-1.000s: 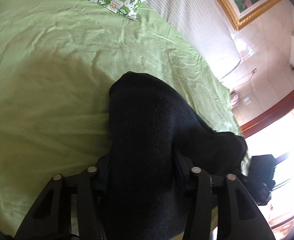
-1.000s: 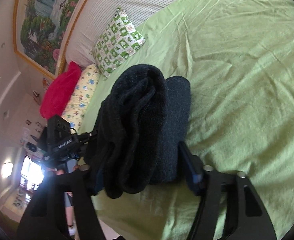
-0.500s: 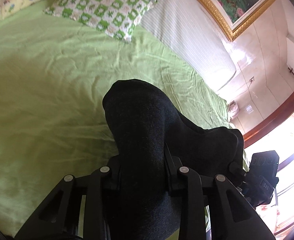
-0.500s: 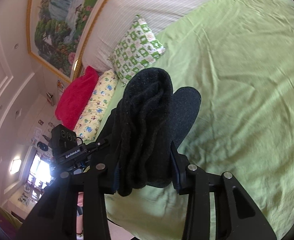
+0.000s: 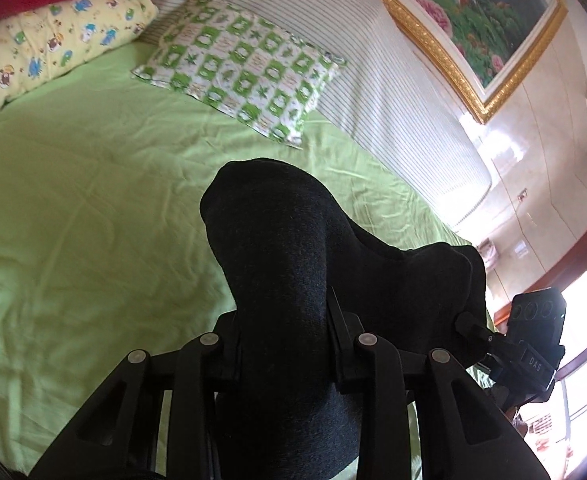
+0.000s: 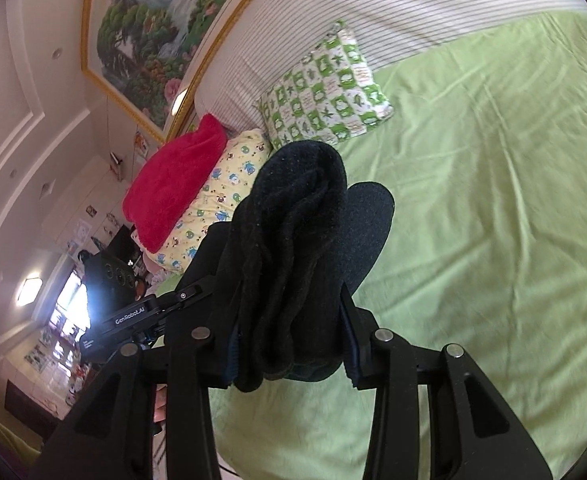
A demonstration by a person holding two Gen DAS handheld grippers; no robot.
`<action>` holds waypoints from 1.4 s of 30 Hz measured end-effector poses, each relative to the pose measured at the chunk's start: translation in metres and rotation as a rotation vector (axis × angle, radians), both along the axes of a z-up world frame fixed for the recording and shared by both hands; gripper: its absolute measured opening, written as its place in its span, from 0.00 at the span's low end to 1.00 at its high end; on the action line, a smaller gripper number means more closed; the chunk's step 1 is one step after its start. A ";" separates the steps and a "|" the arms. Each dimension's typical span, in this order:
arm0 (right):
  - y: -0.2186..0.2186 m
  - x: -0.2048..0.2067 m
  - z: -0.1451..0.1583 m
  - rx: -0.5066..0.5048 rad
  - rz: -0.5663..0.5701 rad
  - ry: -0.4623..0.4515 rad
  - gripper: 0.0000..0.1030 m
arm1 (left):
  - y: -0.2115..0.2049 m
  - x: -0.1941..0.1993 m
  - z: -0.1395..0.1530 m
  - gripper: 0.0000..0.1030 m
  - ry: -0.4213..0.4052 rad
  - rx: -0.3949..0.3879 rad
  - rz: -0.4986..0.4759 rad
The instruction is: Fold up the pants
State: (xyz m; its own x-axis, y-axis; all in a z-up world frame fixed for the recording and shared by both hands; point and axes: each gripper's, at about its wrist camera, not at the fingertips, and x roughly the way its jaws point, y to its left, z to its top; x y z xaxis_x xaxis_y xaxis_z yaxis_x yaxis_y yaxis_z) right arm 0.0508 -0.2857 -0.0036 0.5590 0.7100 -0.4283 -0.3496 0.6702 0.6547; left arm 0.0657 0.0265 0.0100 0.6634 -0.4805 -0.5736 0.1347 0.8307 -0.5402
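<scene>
Black pants [image 5: 281, 264] fill the nearest part of both wrist views, bunched into a thick fold and lifted above the bed. The left gripper [image 5: 284, 332] is clamped on one end of the bundle, the dark cloth squeezed between its two fingers and bulging forward past them. The right gripper [image 6: 289, 320] pinches the other end in the same way, with several layers of the pants [image 6: 293, 240] stacked between its fingers and a flatter flap sticking out to the right. Each gripper shows at the edge of the other's view, so the garment spans between the two. Beneath and beyond the pants lies the light green bed sheet [image 5: 93, 200], wrinkled in places. Farther back a green-and-white checked pillow [image 5: 245, 76] rests on the sheet, with a yellow cartoon-print pillow [image 5: 45, 48] beside it and a red blanket [image 6: 173, 184] on top of that one. Behind them stands a striped headboard [image 5: 373, 80], and above it a gold-framed landscape painting [image 5: 473, 20] hangs on the wall.
</scene>
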 end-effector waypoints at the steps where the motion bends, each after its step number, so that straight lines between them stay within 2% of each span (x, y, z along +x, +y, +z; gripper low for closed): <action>1: 0.004 0.007 0.001 -0.010 0.010 0.002 0.40 | 0.003 0.002 0.000 0.30 0.002 0.002 0.009; 8: 0.019 0.044 -0.008 -0.039 0.038 0.039 0.40 | 0.015 0.027 -0.015 0.30 0.041 -0.003 0.047; 16: 0.028 0.078 -0.022 -0.064 0.046 0.065 0.40 | 0.013 0.050 -0.025 0.30 0.044 0.068 0.081; 20: 0.034 0.096 -0.023 -0.072 0.058 0.070 0.40 | 0.018 0.058 -0.028 0.30 0.050 0.067 0.102; 30: 0.042 0.111 -0.035 -0.088 0.101 0.092 0.40 | 0.025 0.064 -0.044 0.31 0.072 0.064 0.123; 32: 0.041 0.113 -0.037 -0.092 0.103 0.096 0.43 | 0.026 0.066 -0.048 0.35 0.085 0.068 0.130; 34: 0.040 0.116 -0.040 -0.126 0.088 0.098 0.51 | 0.028 0.065 -0.051 0.49 0.099 0.075 0.137; 35: 0.039 0.117 -0.042 -0.151 0.071 0.098 0.56 | 0.030 0.065 -0.053 0.52 0.101 0.085 0.148; 37: 0.035 0.118 -0.044 -0.208 0.029 0.086 0.61 | 0.033 0.062 -0.055 0.65 0.097 0.125 0.181; 39: 0.032 0.119 -0.048 -0.239 0.014 0.080 0.64 | 0.036 0.062 -0.059 0.69 0.091 0.153 0.193; 42: 0.030 0.122 -0.056 -0.269 0.006 0.078 0.73 | 0.036 0.065 -0.066 0.69 0.091 0.175 0.192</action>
State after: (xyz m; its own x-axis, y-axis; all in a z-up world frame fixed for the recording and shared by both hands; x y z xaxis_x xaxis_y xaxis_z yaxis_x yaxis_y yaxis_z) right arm 0.1730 -0.2553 -0.0592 0.5131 0.5683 -0.6432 -0.3097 0.8215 0.4788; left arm 0.1305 0.0623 -0.0565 0.6743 -0.2393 -0.6986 -0.0766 0.9182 -0.3885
